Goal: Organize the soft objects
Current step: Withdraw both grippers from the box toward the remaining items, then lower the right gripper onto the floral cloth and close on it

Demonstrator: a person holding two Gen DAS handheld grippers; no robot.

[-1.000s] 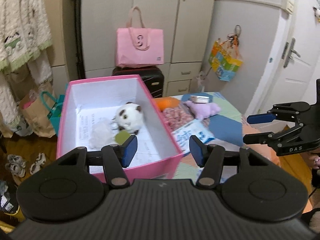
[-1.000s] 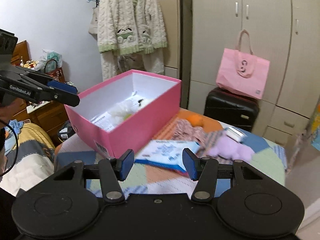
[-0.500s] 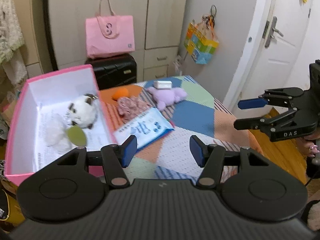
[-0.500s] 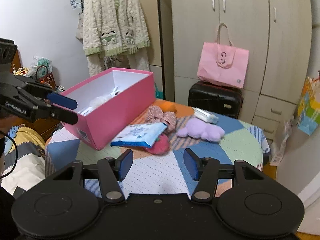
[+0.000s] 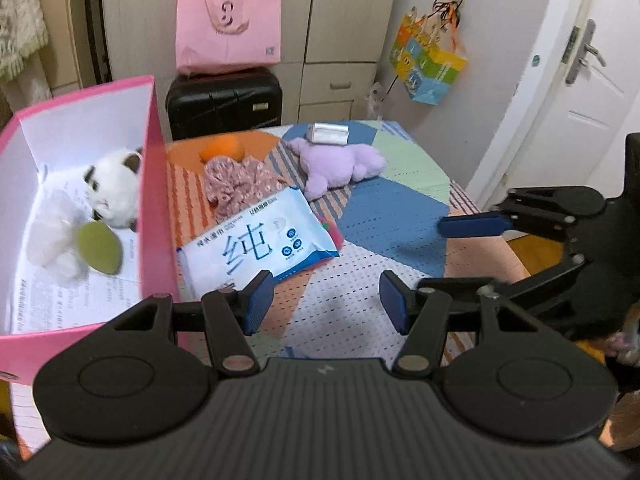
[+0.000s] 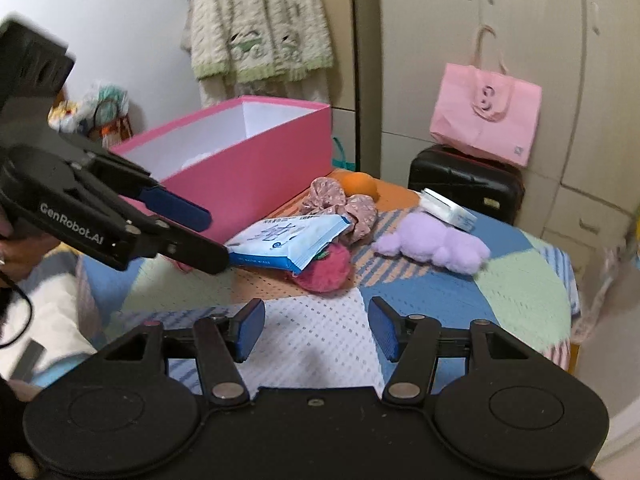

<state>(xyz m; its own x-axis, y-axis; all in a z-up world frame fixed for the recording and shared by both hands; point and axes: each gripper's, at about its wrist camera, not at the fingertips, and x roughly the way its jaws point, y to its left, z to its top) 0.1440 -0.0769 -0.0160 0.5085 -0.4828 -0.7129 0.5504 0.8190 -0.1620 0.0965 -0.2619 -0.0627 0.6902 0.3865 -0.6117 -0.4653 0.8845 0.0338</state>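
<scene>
A pink box (image 5: 154, 184) (image 6: 256, 184) stands at the table's left and holds a white-and-brown plush (image 5: 114, 188), a white fluffy toy (image 5: 52, 240) and a green pad (image 5: 98, 248). On the patchwork table lie a lilac plush (image 5: 340, 168) (image 6: 436, 246), a pink floral scrunchie (image 5: 236, 180) (image 6: 344, 204), a red fluffy toy (image 6: 328, 268) under a blue-white wipes pack (image 5: 256, 244) (image 6: 292, 240), and an orange ball (image 5: 222, 150) (image 6: 360, 184). My left gripper (image 5: 326, 306) (image 6: 200, 236) is open and empty above the table near the pack. My right gripper (image 6: 316, 330) (image 5: 444, 252) is open and empty over the front edge.
A small white box (image 5: 330, 134) (image 6: 450, 210) lies behind the lilac plush. A black suitcase (image 5: 224, 100) with a pink bag (image 5: 228, 24) stands behind the table before the wardrobe. A door (image 5: 592, 72) is at right. A knitted cardigan (image 6: 260, 20) hangs at left.
Both grippers have swung from the pink box toward the table's middle and come lower and closer to the items. Both stayed open and empty.
</scene>
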